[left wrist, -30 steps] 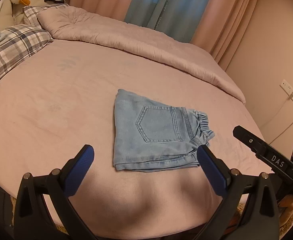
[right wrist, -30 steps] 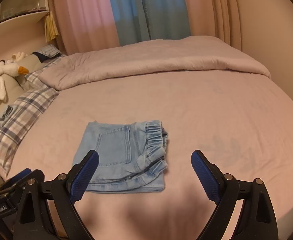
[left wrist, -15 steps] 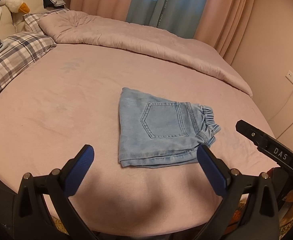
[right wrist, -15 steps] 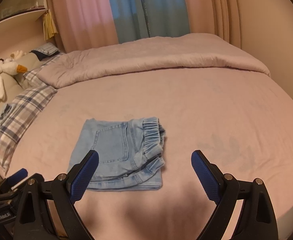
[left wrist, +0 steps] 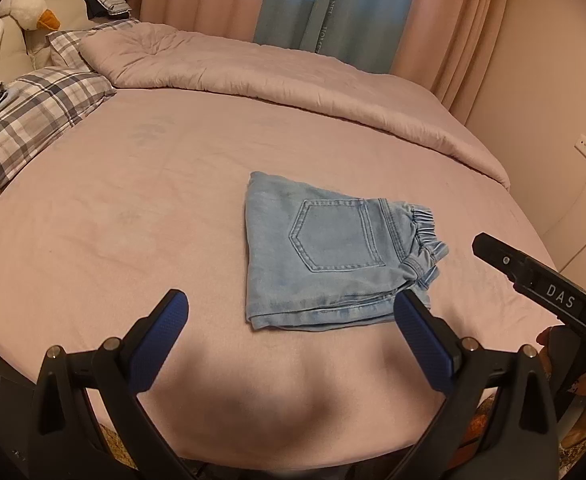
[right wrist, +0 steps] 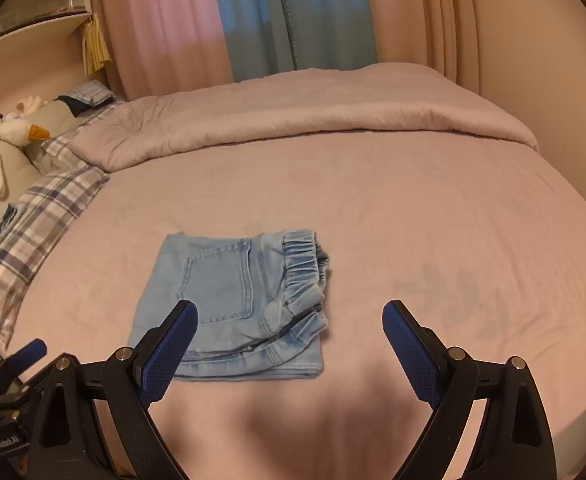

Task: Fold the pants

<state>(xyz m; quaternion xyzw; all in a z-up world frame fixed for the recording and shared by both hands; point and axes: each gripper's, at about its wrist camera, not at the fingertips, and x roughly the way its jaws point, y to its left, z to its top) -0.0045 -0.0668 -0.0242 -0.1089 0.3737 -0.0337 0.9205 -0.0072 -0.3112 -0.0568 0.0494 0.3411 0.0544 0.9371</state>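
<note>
Pants [left wrist: 325, 256]: light denim, lying as a compact folded stack on the pink bed [left wrist: 133, 208], near its front edge and apart from everything else on it.
Left gripper [left wrist: 291, 334]: mine, jaws spread wide, holding nothing, hanging off the near edge of the bed; the stack lies straight ahead and a little right of centre.
Fold line: the closed edge faces left, toward the plaid pillow [left wrist: 25, 128]; the gathered waistband [left wrist: 425, 236] faces right.
Long axis: roughly left to right across my view, though the stack is close to square.
Right gripper [right wrist: 289, 346]: mine, jaws likewise spread and empty; here the pants [right wrist: 233, 300] lie ahead and to the left, behind the left finger.
Nearer hand: I cannot tell; both stand just short of the near hem.
Judgement: folding looks complete; no further grasp seems called for.
</note>
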